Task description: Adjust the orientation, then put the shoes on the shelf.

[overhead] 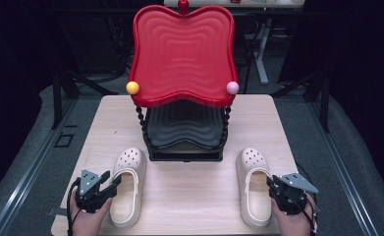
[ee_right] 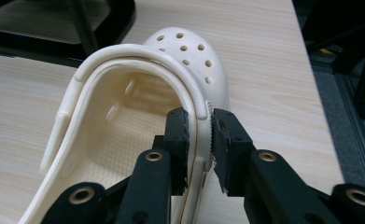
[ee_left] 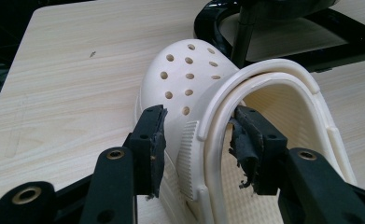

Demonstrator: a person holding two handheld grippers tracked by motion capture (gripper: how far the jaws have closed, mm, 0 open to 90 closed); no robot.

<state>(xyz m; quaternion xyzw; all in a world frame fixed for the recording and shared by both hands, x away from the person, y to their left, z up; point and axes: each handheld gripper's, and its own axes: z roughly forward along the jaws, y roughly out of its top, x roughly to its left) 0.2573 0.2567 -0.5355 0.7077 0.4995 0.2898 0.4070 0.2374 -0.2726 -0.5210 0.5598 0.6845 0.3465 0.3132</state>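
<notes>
Two cream clogs lie toe-away on the wooden table [overhead: 189, 196]. My left gripper [overhead: 112, 178] is at the left clog [overhead: 128, 162], near its heel side. In the left gripper view the jaws straddle the side wall and strap of that clog [ee_left: 185, 74], one pad outside and one inside, both touching; the left gripper [ee_left: 196, 126] is shut on it. My right gripper [overhead: 273, 181] is at the right clog [overhead: 251, 160]. Its jaws pinch the thin side wall of that clog [ee_right: 189, 56], so the right gripper [ee_right: 200, 126] is shut on it.
A two-tier rack stands at the table's middle back, with a red wavy top tray [overhead: 182, 49] and a black lower tray [overhead: 184, 125]. A yellow ball [overhead: 132, 87] and a pink ball [overhead: 233, 87] cap its front corners. Bare table lies between the clogs.
</notes>
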